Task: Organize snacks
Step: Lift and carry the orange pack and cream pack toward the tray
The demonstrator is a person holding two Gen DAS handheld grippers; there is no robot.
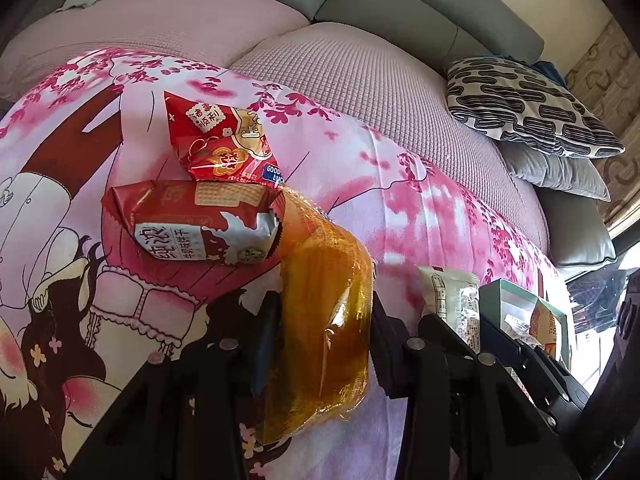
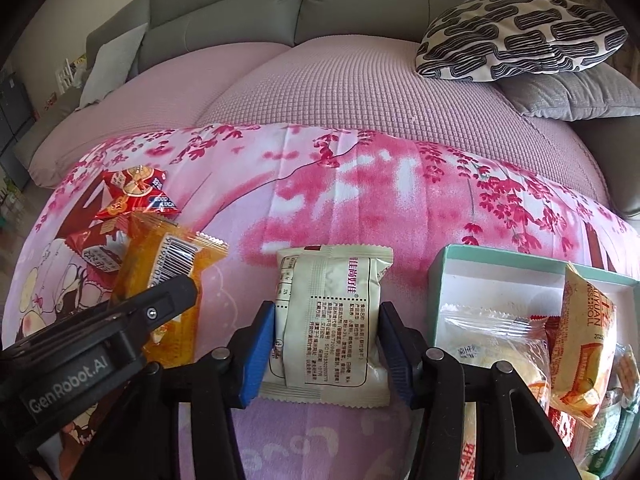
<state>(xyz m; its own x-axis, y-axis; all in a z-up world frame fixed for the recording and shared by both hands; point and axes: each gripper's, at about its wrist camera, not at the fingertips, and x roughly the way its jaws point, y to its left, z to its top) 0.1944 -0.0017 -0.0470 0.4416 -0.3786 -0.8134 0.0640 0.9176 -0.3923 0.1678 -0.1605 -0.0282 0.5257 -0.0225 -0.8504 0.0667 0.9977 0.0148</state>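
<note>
Black hand-held gripper (image 2: 327, 354), blue finger pads (image 2: 256, 354), round silver rivets, white "GenRobot.AI" lettering

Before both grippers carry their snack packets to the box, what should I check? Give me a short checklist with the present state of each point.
1. Left gripper shut on the orange transparent packet: ok.
2. Right gripper pads press the white printed packet: ok.
3. White packet lifted off the pink floral blanket: cannot tell.
4. Free room in the teal-rimmed white box: ok, far part bare.
5. Two red packets left outside: not ok.
</note>
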